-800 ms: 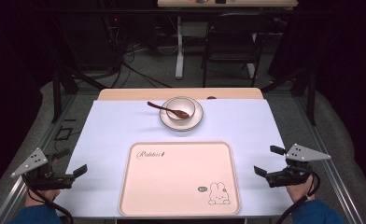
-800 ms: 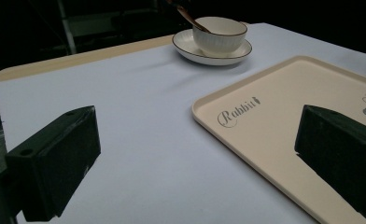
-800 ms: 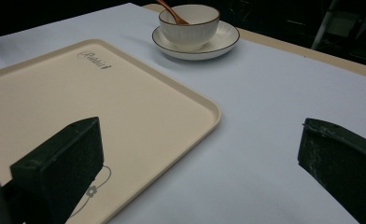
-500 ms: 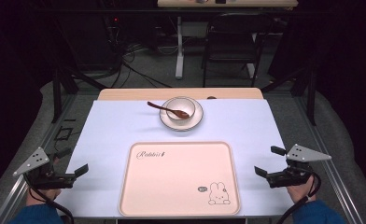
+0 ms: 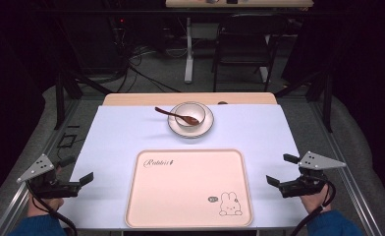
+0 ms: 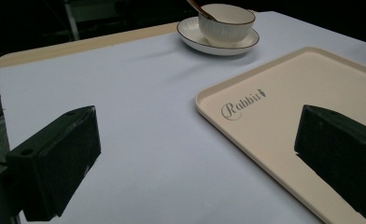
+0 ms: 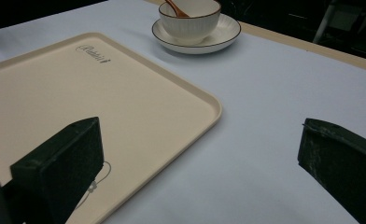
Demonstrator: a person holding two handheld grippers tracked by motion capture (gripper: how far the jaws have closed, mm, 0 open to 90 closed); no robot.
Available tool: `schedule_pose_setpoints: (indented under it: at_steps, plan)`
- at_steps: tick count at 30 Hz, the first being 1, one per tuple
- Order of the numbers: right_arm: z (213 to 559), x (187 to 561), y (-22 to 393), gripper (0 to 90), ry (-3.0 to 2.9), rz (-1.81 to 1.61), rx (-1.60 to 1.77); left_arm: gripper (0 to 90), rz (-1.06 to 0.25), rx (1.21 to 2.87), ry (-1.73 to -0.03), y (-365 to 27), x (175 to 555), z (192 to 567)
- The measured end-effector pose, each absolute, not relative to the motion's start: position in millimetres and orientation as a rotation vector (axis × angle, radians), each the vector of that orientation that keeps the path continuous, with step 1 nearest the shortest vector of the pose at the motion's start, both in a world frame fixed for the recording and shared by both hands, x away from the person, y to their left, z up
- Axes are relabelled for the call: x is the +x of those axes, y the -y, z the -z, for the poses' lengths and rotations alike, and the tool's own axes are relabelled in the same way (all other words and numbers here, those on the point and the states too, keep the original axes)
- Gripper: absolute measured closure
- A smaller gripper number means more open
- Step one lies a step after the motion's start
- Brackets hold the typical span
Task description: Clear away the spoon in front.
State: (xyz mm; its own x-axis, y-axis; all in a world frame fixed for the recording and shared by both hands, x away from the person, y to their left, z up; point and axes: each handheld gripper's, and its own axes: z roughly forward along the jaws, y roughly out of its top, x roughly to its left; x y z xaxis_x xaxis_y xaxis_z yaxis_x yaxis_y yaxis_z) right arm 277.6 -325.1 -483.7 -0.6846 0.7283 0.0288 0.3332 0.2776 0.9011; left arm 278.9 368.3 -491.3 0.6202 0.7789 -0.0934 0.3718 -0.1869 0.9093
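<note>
High view. My left gripper (image 5: 77, 177) sits at the lower left of the frame, my right gripper (image 5: 281, 172) at the lower right, one on either side of the tray (image 5: 189, 189). Both have jaws spread wide and hold nothing. The bowl (image 5: 189, 115) stands on its saucer (image 5: 191, 127) at upper centre, beyond the tray's far edge, with the spoon (image 5: 176, 114) resting in it, handle pointing up-left. All three are well apart from both grippers. My judgement: this is the start position, no reach begun; nearest work looks like bringing the bowl set onto the tray.

Left gripper view. My black fingers (image 6: 55, 163) rise at lower left and lower right, wide apart, only white table cover (image 6: 125, 116) between them. The tray's corner lies centre-right, the bowl (image 6: 227, 21) on its saucer (image 6: 218, 42) at the top, far ahead.

Right gripper view. Fingers (image 7: 59, 163) again wide open and empty. The tray (image 7: 102, 102) occupies the left half; the bowl (image 7: 190, 14) stands at top centre with the spoon (image 7: 176, 7) inside.

Next move, as I judge it: reach forward past the tray and close on the saucer rim, level, so the bowl and spoon stay put.
</note>
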Motion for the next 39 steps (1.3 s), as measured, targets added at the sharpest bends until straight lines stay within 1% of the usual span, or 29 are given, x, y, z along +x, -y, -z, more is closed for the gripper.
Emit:
schedule_pose_setpoints:
  at_steps: [9, 16, 29, 39]
  plan:
    - [483.8, 278.0, 324.0, 0.0, -2.169, -1.375, 0.960, 0.5, -0.484, 1.800, -1.006, -365.2, 282.3, 484.4]
    - [484.2, 278.5, 322.7, 0.0, -2.175, -1.357, 0.959, 0.4, -0.487, 1.807, -1.076, -354.9, 290.4, 475.9]
    - [484.7, 279.7, 321.0, 0.0, -2.182, -1.350, 0.963, 0.4, -0.477, 1.810, -1.129, -343.8, 304.4, 463.0]
    - [485.0, 279.9, 320.6, 0.0, -2.182, -1.349, 0.964, 0.4, -0.456, 1.833, -1.138, -322.9, 321.4, 455.9]
